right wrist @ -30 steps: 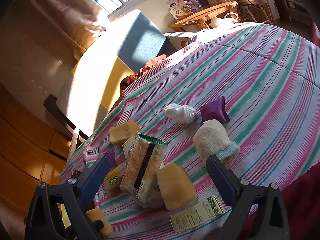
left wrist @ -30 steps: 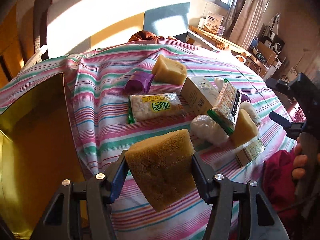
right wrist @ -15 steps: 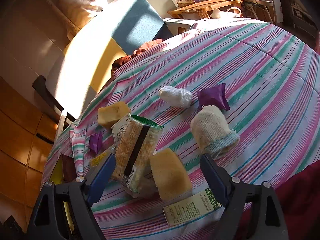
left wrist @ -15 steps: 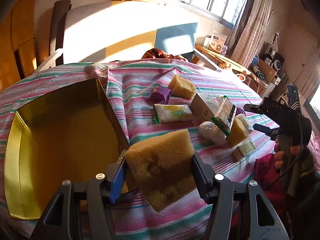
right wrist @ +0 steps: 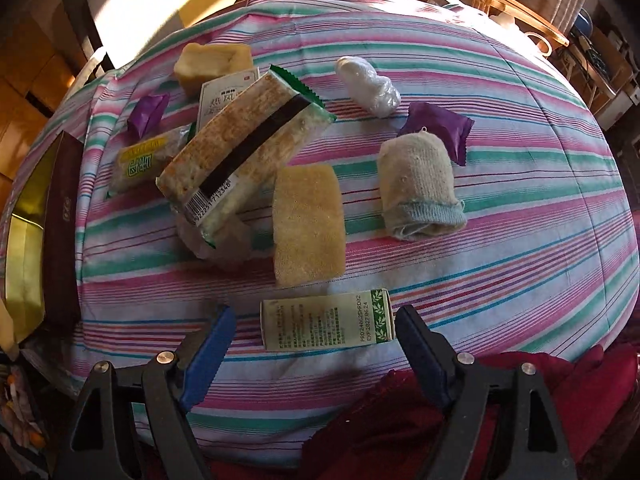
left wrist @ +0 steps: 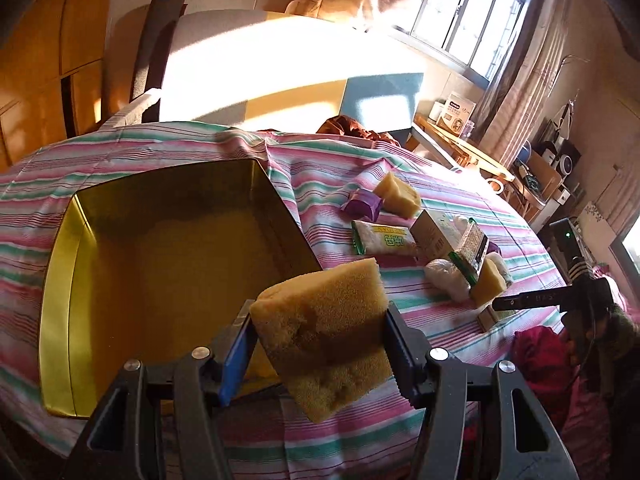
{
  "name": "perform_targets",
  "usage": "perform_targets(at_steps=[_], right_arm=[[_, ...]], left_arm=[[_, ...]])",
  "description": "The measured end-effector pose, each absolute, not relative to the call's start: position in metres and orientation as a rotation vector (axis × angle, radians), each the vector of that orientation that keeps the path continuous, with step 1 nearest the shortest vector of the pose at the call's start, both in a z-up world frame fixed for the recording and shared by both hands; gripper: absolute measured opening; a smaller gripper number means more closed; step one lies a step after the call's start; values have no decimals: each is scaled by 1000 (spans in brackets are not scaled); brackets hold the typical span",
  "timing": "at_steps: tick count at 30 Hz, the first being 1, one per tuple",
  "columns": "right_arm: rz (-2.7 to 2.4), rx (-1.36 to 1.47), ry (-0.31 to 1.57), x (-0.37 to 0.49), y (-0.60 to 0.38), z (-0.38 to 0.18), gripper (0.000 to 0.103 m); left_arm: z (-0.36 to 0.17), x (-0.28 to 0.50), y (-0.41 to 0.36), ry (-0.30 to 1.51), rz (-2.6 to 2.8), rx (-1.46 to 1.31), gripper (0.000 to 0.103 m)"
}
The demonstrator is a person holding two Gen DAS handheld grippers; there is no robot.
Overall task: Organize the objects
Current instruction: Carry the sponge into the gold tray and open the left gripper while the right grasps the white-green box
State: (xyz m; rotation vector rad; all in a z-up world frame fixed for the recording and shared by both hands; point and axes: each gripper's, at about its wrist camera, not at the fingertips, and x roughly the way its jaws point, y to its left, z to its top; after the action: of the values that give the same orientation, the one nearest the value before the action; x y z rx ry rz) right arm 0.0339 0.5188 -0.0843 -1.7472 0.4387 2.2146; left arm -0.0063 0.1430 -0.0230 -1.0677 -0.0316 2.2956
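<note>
My left gripper (left wrist: 316, 344) is shut on a yellow sponge (left wrist: 324, 336) and holds it in the air above the near right corner of an open gold tin box (left wrist: 168, 280). My right gripper (right wrist: 316, 336) is open and empty, its jaws either side of a green-and-white carton (right wrist: 326, 326) lying flat on the striped cloth. Beyond the carton lie a second yellow sponge (right wrist: 308, 224), a tilted cracker pack (right wrist: 248, 144), a rolled sock (right wrist: 420, 188), a purple packet (right wrist: 440, 128) and a white plastic bundle (right wrist: 368, 86).
A third sponge (right wrist: 212, 62), a white box (right wrist: 224, 96), a green-yellow snack pack (right wrist: 148, 160) and another purple packet (right wrist: 148, 114) lie at the far left. The gold box's dark wall (right wrist: 60, 232) stands at the left. Red fabric (right wrist: 480, 420) lies at the table's near edge.
My left gripper has swung left with the sponge, bringing the whole gold box into view. My right gripper has tilted down and drawn back, so the green-and-white carton now lies between its jaws.
</note>
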Motion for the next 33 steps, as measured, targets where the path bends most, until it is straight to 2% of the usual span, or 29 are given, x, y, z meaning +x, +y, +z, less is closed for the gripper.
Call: perform_targets(at_steps=[7, 17, 24, 25, 27, 30, 33], right_arm=[[2141, -1850, 345, 25, 512, -102, 88], [2170, -1770, 442, 39, 520, -100, 87], [2142, -1856, 454, 35, 515, -116, 87], [2133, -1869, 441, 35, 514, -119, 84], [2117, -1880, 395, 35, 511, -122, 72], [2135, -1855, 337, 38, 505, -121, 72], [2168, -1833, 379, 43, 506, -121, 72]], left_arm=[[-25, -11, 118, -82, 2329, -1088, 61], [-30, -21, 80, -163, 2388, -1139, 61], [-28, -24, 75, -180, 2392, -1140, 61], [-29, -24, 75, -181, 2392, -1142, 61], [-32, -25, 73, -178, 2393, -1150, 61], [-34, -32, 65, -177, 2401, -1167, 61], [-29, -51, 47, -189, 2444, -1175, 61]])
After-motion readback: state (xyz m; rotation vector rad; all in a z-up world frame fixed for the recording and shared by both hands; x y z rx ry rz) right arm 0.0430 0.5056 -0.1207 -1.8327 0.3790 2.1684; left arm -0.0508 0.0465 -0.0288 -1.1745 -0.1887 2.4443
